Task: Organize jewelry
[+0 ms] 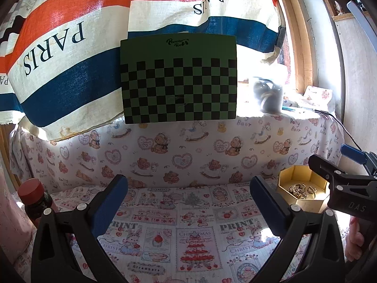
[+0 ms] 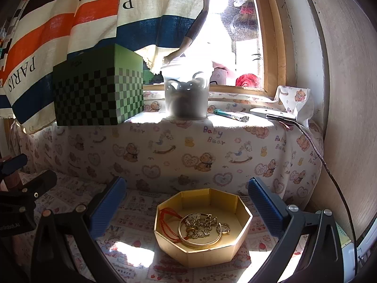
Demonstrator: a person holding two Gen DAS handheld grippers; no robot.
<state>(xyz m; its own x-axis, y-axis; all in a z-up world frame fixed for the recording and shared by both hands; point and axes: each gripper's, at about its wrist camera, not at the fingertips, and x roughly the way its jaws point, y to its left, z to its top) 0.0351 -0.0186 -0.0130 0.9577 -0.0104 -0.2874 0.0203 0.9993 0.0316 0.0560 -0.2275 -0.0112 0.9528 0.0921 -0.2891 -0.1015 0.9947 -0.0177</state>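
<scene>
The gold box (image 2: 202,221) with eight sides sits on the printed cloth (image 2: 132,212), low in the middle of the right wrist picture. It lies straight ahead of the right gripper (image 2: 187,208), between its two blue pads and a little past them. So the right gripper is the near one. In the left wrist picture the same gold box (image 1: 302,189) is far off at the lower right, next to the right gripper (image 1: 339,176), and the left gripper (image 1: 188,206) points at bare cloth.

Both grippers are spread wide and hold nothing.

Inside the box, the jewelry is in a little heap. I count one big gold bangle (image 2: 200,233), lying flat, and one red cord (image 2: 168,221) on the left side of the box, with its long way running from the back left toward the front. There is one tangle of gold chain (image 2: 200,224) in the middle and one small gold ring shape (image 2: 223,228) on the right. The chain pieces are too mixed up to count.

There is one gold box. I think the right gripper only has to go forward and down to reach it.

On the ledge, up in the picture, stand one green checkered box (image 2: 99,89), one frosted jar (image 2: 186,89) and one pen (image 2: 232,115).
</scene>
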